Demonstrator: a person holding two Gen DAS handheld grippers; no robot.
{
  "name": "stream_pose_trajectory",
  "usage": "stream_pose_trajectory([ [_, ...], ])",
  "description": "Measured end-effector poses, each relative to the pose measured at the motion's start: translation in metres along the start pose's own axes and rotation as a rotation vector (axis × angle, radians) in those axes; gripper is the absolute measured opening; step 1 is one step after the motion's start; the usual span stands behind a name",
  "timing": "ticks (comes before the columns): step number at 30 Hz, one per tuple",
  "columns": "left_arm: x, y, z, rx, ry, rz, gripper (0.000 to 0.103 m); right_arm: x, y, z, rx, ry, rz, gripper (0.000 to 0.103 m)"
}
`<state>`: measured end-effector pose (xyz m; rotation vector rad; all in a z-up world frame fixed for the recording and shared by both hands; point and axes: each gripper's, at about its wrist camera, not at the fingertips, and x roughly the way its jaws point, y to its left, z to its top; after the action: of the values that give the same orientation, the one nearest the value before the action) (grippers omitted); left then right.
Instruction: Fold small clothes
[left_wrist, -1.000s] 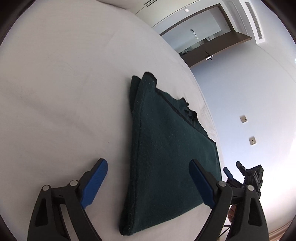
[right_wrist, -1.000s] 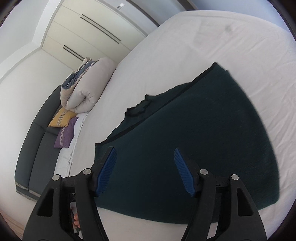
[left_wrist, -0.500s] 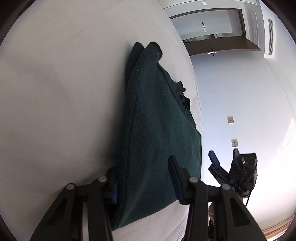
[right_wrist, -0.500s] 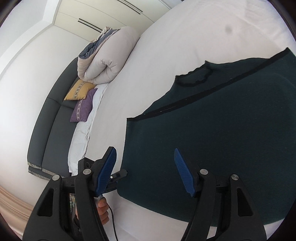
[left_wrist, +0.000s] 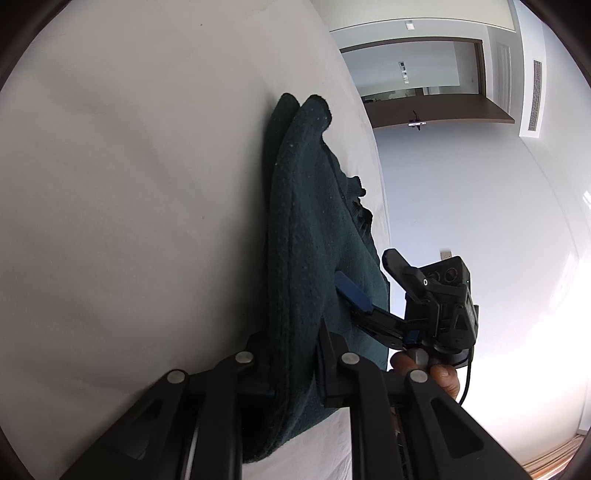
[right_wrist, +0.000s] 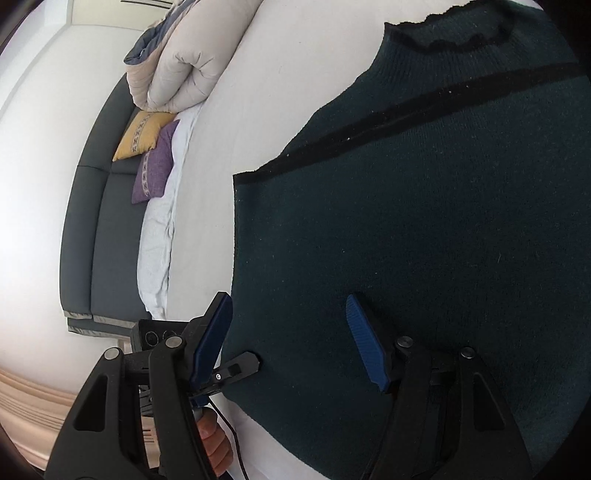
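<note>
Lying folded on the white bed, the dark green sweater has its near edge between the closing left tongs; the right tongs hover released above it.

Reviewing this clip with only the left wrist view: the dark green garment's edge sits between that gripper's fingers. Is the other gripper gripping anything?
Observer: No. The right gripper is open over the garment, pads apart.
Operator: Anything else on the bed?
Observer: A rolled duvet lies at its far end.
Operator: And beside the bed?
Observer: A grey sofa with a yellow cushion and a purple cushion.
</note>
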<state>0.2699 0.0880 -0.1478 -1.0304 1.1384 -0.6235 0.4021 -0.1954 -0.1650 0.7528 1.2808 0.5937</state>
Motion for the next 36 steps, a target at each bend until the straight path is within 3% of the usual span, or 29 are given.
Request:
stream_pose_trajectory([
  [6,-0.004,-0.022,-0.001,0.022,-0.028,0.004,0.014,-0.008,-0.011,0.001,0.033,-0.029,0.087,0.063],
  [9,-0.004,-0.052,-0.001,0.084,-0.039,0.032,0.014,-0.029,-0.023,0.004,0.079,-0.077,0.176,0.063],
  [13,0.014,-0.107,-0.004,0.184,-0.033,0.047,0.014,-0.069,-0.048,0.008,0.104,-0.127,0.200,0.063],
  [17,0.063,-0.170,-0.020,0.308,0.019,0.041,0.014,-0.115,-0.084,0.008,0.179,-0.188,0.275,0.065],
  [21,0.139,-0.212,-0.046,0.397,0.119,0.026,0.014,-0.153,-0.110,0.011,0.202,-0.236,0.307,0.065],
  [24,0.193,-0.211,-0.064,0.395,0.199,0.032,0.015,-0.174,-0.131,0.011,0.232,-0.272,0.301,0.065],
  [27,0.224,-0.194,-0.076,0.408,0.226,0.106,0.018,-0.183,-0.153,0.004,0.282,-0.289,0.288,0.067],
  [29,0.226,-0.187,-0.082,0.409,0.221,0.096,0.028,-0.184,-0.161,0.001,0.296,-0.291,0.297,0.068],
  [31,0.221,-0.189,-0.087,0.420,0.215,0.056,0.056,-0.186,-0.164,-0.001,0.293,-0.303,0.319,0.068],
  [33,0.211,-0.194,-0.091,0.453,0.205,0.054,0.071,-0.186,-0.165,-0.001,0.295,-0.312,0.329,0.069],
  [36,0.196,-0.203,-0.094,0.525,0.197,0.031,0.077,-0.187,-0.164,-0.002,0.298,-0.330,0.320,0.070],
])
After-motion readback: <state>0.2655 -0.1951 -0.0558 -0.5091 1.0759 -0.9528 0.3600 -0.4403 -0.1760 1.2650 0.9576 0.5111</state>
